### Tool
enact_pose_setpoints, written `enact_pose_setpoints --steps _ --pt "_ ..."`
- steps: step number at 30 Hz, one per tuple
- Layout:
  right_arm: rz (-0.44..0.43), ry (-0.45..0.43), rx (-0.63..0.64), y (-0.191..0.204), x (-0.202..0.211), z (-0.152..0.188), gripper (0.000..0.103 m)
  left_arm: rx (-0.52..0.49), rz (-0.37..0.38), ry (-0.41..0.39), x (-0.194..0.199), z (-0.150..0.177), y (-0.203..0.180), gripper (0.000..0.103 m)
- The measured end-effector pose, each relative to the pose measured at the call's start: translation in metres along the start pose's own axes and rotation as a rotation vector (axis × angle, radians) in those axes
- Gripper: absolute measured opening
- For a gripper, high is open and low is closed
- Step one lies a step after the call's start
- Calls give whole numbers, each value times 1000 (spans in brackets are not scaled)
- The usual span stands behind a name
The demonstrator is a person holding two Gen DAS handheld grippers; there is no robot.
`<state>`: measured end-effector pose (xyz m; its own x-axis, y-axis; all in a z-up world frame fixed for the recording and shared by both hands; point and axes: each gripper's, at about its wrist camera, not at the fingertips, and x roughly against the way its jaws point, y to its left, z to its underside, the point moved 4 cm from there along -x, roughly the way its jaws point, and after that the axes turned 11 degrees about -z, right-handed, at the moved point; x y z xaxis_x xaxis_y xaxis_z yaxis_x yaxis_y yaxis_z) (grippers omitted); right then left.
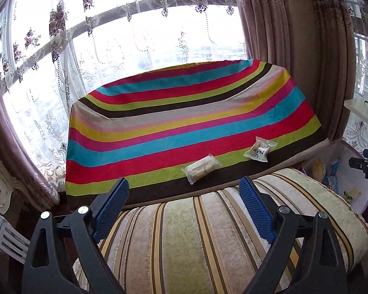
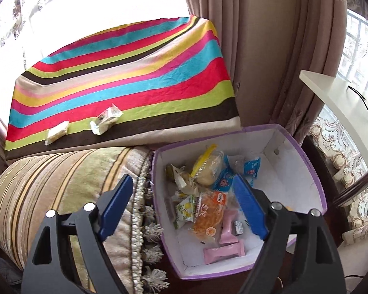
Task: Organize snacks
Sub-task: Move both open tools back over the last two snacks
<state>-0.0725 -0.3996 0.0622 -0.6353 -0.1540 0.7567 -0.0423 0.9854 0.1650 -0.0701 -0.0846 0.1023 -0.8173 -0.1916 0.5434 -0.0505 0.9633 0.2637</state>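
Observation:
Two wrapped snacks lie on the striped cloth: a clear pack with a pale cake (image 1: 200, 168) (image 2: 57, 132) and a white printed packet (image 1: 259, 149) (image 2: 106, 119) to its right. A purple-rimmed white box (image 2: 292, 152) (image 1: 355, 171) holds several snack packets, among them an orange pastry pack (image 2: 209, 214) and pink bars (image 2: 224, 251). My left gripper (image 1: 185, 191) is open and empty, above the striped cushion, short of the two snacks. My right gripper (image 2: 184, 191) is open and empty, hovering over the box's left side.
A colourful striped cloth (image 1: 159, 112) covers the table by the window. A striped tasselled cushion (image 1: 208, 232) (image 2: 49, 183) lies in front of it. Brown curtains (image 2: 257, 49) hang at right, a white shelf (image 2: 343, 103) beyond, a white drawer unit (image 1: 0, 183) at left.

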Motion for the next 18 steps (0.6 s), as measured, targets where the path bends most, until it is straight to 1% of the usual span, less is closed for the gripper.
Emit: enact_pose_setpoints --steps 3,4,7,10,14,16,18 --pt "-15 20 74 25 -11 -6 88 50 92 62 -14 7 2 88" --pt "-21 26 97 34 -15 -10 90 65 110 82 -19 8 3 88" --pt "-32 28 151 53 -28 -20 92 74 108 135 -39 13 3 88" --pt "-53 39 148 68 -44 -32 92 79 114 182 -57 14 1 87" --pt "-47 67 162 83 -70 -43 92 105 154 254 -82 14 -2 86" --pt "-43 84 179 88 -82 -46 92 105 180 297 -94 16 -7 83" --pt "-37 106 191 92 -94 -48 92 141 207 341 -106 18 -7 83"
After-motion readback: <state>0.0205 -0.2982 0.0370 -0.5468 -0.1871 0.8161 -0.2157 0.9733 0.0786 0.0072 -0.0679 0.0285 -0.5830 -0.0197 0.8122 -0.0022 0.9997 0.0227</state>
